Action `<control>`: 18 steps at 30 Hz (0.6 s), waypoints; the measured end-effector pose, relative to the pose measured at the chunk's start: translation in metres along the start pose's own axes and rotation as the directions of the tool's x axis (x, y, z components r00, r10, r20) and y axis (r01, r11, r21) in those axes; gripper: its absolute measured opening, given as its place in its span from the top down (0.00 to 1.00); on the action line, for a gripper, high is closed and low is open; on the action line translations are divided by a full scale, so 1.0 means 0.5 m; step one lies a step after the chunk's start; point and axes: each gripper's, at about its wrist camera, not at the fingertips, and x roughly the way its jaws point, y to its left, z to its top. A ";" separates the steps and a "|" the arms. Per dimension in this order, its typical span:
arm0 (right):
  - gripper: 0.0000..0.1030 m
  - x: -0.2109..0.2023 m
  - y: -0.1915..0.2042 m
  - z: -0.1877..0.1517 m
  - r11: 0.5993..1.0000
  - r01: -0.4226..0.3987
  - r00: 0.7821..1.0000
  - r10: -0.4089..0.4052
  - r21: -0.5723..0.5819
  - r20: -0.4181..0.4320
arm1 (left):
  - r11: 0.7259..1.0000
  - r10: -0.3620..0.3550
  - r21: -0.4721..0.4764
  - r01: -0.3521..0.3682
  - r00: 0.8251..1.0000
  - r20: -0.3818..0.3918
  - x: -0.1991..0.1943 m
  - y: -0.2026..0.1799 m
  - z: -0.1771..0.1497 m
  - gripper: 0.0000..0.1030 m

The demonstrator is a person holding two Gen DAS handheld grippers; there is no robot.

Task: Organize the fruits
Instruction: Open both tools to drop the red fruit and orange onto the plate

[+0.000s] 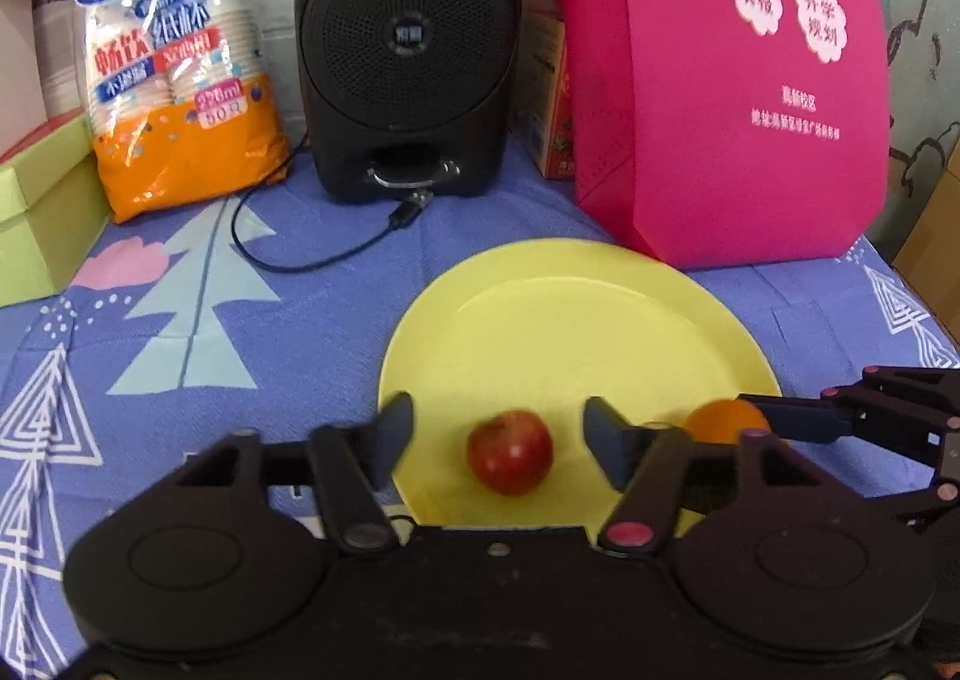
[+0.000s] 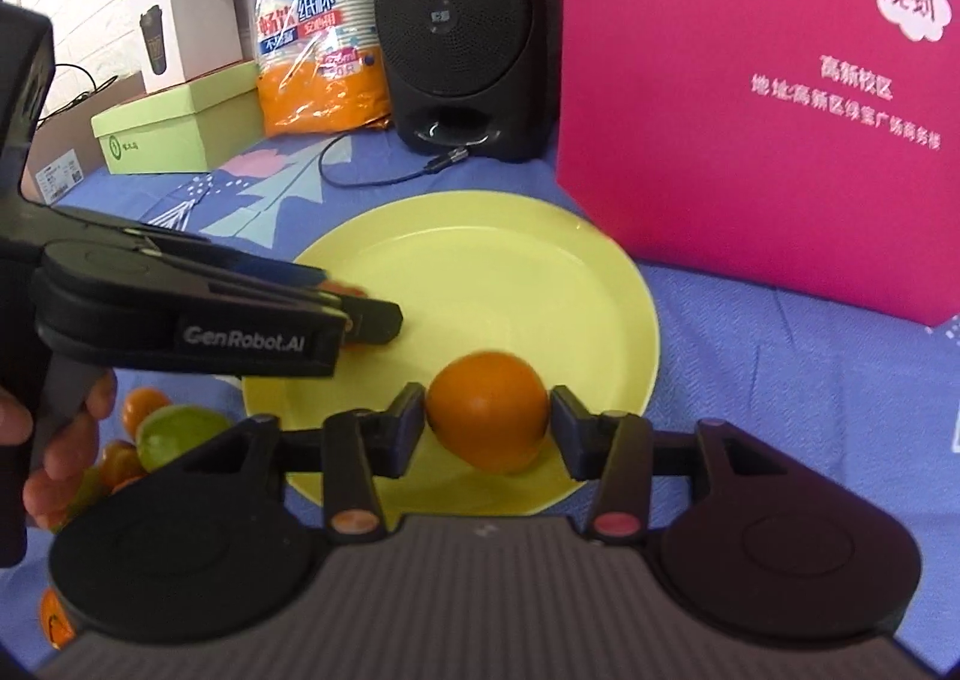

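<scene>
A yellow plate [image 1: 558,314] lies on the blue patterned cloth; it also shows in the right wrist view [image 2: 480,260]. A red apple [image 1: 510,461] rests on the plate's near part, between the spread fingers of my left gripper [image 1: 498,434], which is open and not touching it. My right gripper [image 2: 487,422] is shut on an orange [image 2: 487,419] and holds it over the plate's near edge. The orange [image 1: 723,419] and the right gripper show at the right of the left wrist view. The left gripper [image 2: 360,314] enters the right wrist view from the left.
A black speaker [image 1: 408,50] with a loose cable [image 1: 300,260] stands behind the plate. A magenta bag [image 1: 720,80] stands at the right, a cup package [image 1: 174,68] and green box [image 1: 36,224] at the left. More fruits [image 2: 162,434] lie left of the plate.
</scene>
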 end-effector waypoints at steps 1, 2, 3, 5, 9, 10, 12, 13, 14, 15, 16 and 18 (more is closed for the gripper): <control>0.51 -0.010 0.001 0.001 1.000 0.001 1.000 -0.001 -0.006 0.008 | 1.000 -0.002 0.004 0.002 1.000 0.011 -0.012 0.000 0.002 0.29; 0.49 -0.022 0.002 0.002 1.000 0.001 1.000 -0.001 -0.011 0.020 | 1.000 0.002 0.008 -0.002 1.000 0.024 -0.027 0.002 0.003 0.19; 0.44 -0.036 0.001 0.001 1.000 0.005 0.999 -0.005 -0.015 0.034 | 1.000 0.012 0.007 -0.012 0.999 0.040 -0.045 0.007 0.002 0.16; 0.42 -0.069 0.001 -0.002 1.000 0.019 0.998 -0.018 -0.018 0.064 | 1.000 0.016 0.002 -0.016 0.997 0.071 -0.088 0.016 -0.005 0.15; 0.39 -0.149 0.006 -0.023 1.000 -0.002 0.991 0.002 0.000 0.131 | 1.000 0.009 -0.018 -0.007 0.994 0.112 -0.186 0.038 -0.044 0.15; 0.32 -0.167 0.009 -0.032 1.000 -0.010 0.989 0.010 0.001 0.150 | 1.000 0.018 -0.025 -0.015 0.992 0.124 -0.211 0.043 -0.060 0.15; 0.24 -0.203 0.020 -0.054 0.999 -0.039 0.982 0.038 0.004 0.188 | 0.999 0.032 -0.033 -0.028 0.989 0.143 -0.253 0.046 -0.094 0.15; 0.24 -0.217 0.024 -0.066 0.998 -0.057 0.978 0.054 0.009 0.199 | 0.999 0.039 -0.037 -0.034 0.988 0.149 -0.273 0.045 -0.114 0.15; 0.24 -0.231 0.030 -0.079 0.997 -0.079 0.976 0.075 0.015 0.205 | 0.999 0.042 -0.039 -0.036 0.987 0.153 -0.291 0.044 -0.130 0.15; 0.24 -0.241 0.036 -0.092 0.995 -0.095 0.975 0.089 0.021 0.205 | 0.999 0.043 -0.040 -0.037 0.987 0.153 -0.304 0.044 -0.146 0.15; 0.24 -0.248 0.044 -0.103 0.995 -0.102 0.975 0.096 0.021 0.203 | 0.998 0.051 -0.041 -0.045 0.987 0.154 -0.317 0.042 -0.163 0.15; 0.24 -0.262 0.064 -0.124 0.992 -0.122 0.974 0.119 0.007 0.194 | 0.997 0.069 -0.039 -0.064 0.984 0.161 -0.340 0.034 -0.198 0.15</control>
